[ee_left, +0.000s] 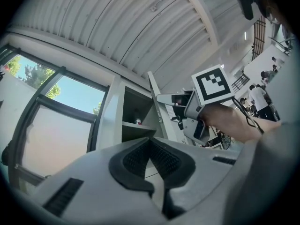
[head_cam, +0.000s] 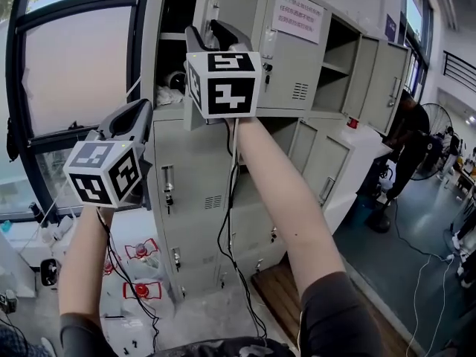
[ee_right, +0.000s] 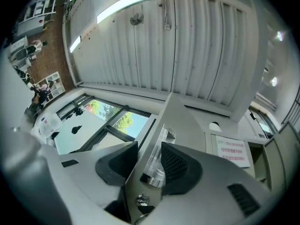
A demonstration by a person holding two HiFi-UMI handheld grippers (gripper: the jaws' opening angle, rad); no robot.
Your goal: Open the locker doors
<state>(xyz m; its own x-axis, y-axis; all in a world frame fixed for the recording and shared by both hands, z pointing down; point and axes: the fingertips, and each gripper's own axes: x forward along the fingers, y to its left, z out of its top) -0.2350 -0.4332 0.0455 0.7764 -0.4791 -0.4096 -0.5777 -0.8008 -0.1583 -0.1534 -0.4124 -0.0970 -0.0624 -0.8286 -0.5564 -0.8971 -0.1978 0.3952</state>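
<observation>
In the head view, the right tongs [head_cam: 210, 30] reach up to the top locker door [head_cam: 214, 4]. The left tongs [head_cam: 136, 114] hang lower and off to the side, apart from the lockers [head_cam: 190, 177].

In the left gripper view, the left tongs are closed together with nothing in them. The door stands partly open, up ahead of them.

In the right gripper view, the right tongs are clamped on the door's thin edge, with its shiny handle [ee_right: 154, 165] against one pad. The handle looks smooth, so the tongs could slip off if the pull is too fast or crooked. Then the door might swing back shut.
</observation>
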